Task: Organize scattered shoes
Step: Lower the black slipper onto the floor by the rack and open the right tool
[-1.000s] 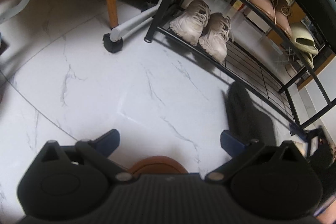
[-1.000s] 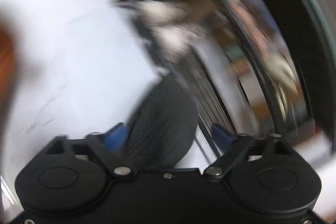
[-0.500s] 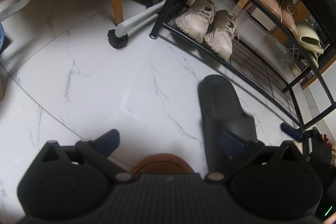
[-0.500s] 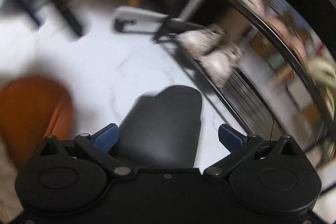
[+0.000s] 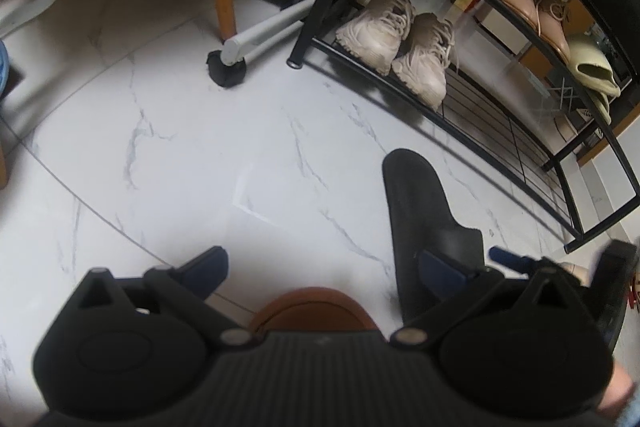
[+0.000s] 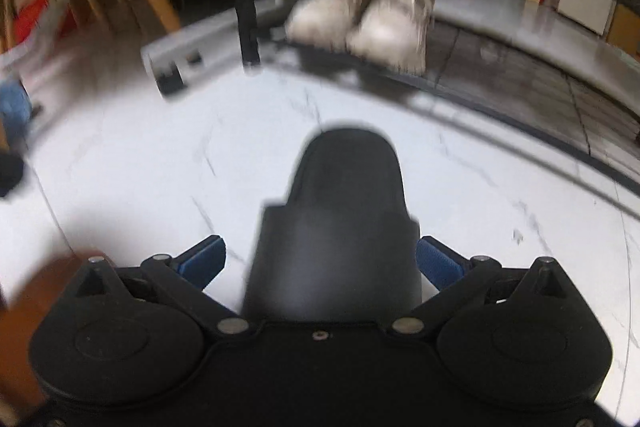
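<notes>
Slipper point(image 6: 340, 219), black, now sits between right gripper point(image 6: 320, 259) jaws, which are spread w/ pads not yet touching it; earlier it was off-centre. Rack point(image 5: 472, 115) at 1 o'clock. Left gripper point(image 5: 320, 267) open, empty, over brown shoe point(image 5: 312, 311). Grab looks imminent.

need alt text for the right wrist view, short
A black slipper lies on the white marble floor between the open jaws of the right gripper. Ahead, blurred, a pair of beige sneakers sits on a black shoe rack's bottom shelf.
</notes>
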Tool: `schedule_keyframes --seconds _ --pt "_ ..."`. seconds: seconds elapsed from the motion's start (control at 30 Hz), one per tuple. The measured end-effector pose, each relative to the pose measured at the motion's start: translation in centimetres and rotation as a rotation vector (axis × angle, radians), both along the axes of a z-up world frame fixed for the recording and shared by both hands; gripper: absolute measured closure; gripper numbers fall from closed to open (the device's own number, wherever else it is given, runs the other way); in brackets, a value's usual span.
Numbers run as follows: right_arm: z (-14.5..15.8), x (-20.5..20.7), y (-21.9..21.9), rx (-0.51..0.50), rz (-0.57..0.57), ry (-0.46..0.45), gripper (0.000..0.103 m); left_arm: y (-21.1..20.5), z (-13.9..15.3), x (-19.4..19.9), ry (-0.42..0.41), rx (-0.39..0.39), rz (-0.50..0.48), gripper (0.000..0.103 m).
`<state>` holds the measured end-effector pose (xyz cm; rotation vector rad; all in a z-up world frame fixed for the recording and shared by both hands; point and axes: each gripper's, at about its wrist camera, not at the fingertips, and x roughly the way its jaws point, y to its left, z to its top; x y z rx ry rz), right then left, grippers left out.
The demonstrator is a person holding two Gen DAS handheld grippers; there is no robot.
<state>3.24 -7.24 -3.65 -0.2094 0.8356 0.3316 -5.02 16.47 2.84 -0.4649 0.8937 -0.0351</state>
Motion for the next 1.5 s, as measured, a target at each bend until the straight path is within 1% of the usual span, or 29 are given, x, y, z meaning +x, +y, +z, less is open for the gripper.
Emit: schedule_keyframes --seconds 0.03,0.1,0.23,0.27,0.3,0.33,0.37,0.43,0.5,0.6,0.63,0.7,0.77,0.83,0.87,0.9,0.97,1.0,1.03,1.07,1.1,1.13,1.2,1.3,1.37,1.4,1.43,1.5 --pt "-0.3 0.2 -0.4 0.035 -0.021 0.002 0.000 0.0 0.0 0.0 0.001 0.000 0.000 0.001" --pt "-0.5 0.0 -0.3 0.037 -0.026 -0.014 0.000 0.0 -0.1 0.0 0.003 -0.001 0.000 0.001" --pt "-0.7 -0.2 0.0 0.026 -0.042 -0.003 0.000 0.0 -0.2 0.1 0.006 -0.003 0.000 0.001" --pt "-0.6 -0.1 -0.1 0.023 -0.077 0.014 0.001 0.0 -0.2 0.1 0.007 -0.004 0.000 0.001" --pt "-0.3 0.5 -0.5 0.005 -0.191 0.030 0.001 0.1 -0.2 0.1 0.008 -0.004 0.000 0.001" --pt "-0.2 0.7 -1.6 0.011 -0.273 0.049 0.001 0.0 -0.2 0.1 0.007 -0.004 -0.001 0.001" --pt "0.0 0.8 -3.0 0.042 -0.342 0.069 0.000 0.0 -0.2 0.1 0.005 -0.003 -0.003 0.001" --pt "0.1 0.7 -4.3 0.058 -0.387 0.080 0.000 0.0 -0.2 0.1 0.002 -0.001 -0.006 0.001" --pt "0.3 0.5 -6.8 0.060 -0.479 0.094 0.000 -0.1 -0.2 0.1 -0.001 0.001 -0.008 0.001" --pt "0.3 0.4 -9.1 0.050 -0.554 0.099 0.000 -0.1 -0.1 0.0 -0.005 0.004 -0.013 0.001" --pt "0.4 0.4 -9.8 0.071 -0.572 0.106 0.000 -0.1 -0.1 0.0 -0.007 0.005 -0.014 0.001" --pt "0.5 0.4 -9.7 0.069 -0.576 0.114 0.000 -0.2 -0.1 0.0 -0.010 0.007 -0.017 0.001" --pt "1.6 0.0 -8.8 0.065 -0.560 0.096 0.000 -0.2 0.0 0.0 -0.013 0.009 -0.020 0.001" --pt "3.5 -0.9 -7.8 0.089 -0.523 0.048 0.000 -0.1 -0.1 0.0 -0.017 0.009 -0.021 0.001" --pt "4.0 -1.1 -7.7 0.093 -0.518 0.039 0.000 0.0 -0.2 0.0 -0.019 0.009 -0.021 0.001" --pt "5.4 -1.9 -7.1 0.105 -0.505 0.000 0.000 0.0 -0.2 0.0 -0.022 0.009 -0.022 0.001" --pt "8.7 -4.3 -5.8 0.157 -0.504 -0.116 0.000 0.2 -0.5 0.0 -0.024 0.004 -0.021 0.001" --pt "9.4 -4.9 -5.6 0.173 -0.510 -0.146 0.000 0.3 -0.7 0.0 -0.023 0.000 -0.021 0.001" --pt "10.8 -6.6 -4.8 0.200 -0.533 -0.231 0.000 0.3 -0.8 0.0 -0.023 -0.007 -0.022 0.001" --pt "11.4 -7.7 -4.3 0.205 -0.531 -0.287 0.000 0.4 -1.0 0.0 -0.023 -0.015 -0.023 0.001" --pt "11.8 -8.5 -3.7 0.206 -0.524 -0.337 0.000 0.5 -1.0 0.0 -0.029 -0.025 -0.021 0.001" --pt "12.1 -9.2 -2.9 0.179 -0.481 -0.388 0.000 0.6 -1.0 -0.1 -0.037 -0.036 -0.017 0.001" --pt "11.8 -9.0 -2.3 0.139 -0.446 -0.407 0.000 0.8 -0.8 -0.4 -0.063 -0.047 -0.003 0.001" --pt "10.4 -7.6 -2.7 0.113 -0.488 -0.430 0.000 0.4 -0.3 -0.8 -0.096 -0.023 0.016 0.001" --pt "10.4 -7.3 -2.9 0.062 -0.578 -0.519 0.000 -1.0 0.0 -0.7 -0.098 0.010 0.017 0.001" --pt "10.6 -7.3 -2.8 0.052 -0.599 -0.544 0.000 -1.7 0.0 -0.3 -0.095 0.017 0.007 0.001" --pt "11.1 -7.7 -2.8 0.048 -0.631 -0.613 0.000 -2.4 0.0 0.0 -0.093 0.023 -0.004 0.001" --pt "11.5 -8.7 -3.2 0.064 -0.625 -0.732 0.000 -4.3 -0.1 1.2 -0.094 0.047 -0.032 0.001"
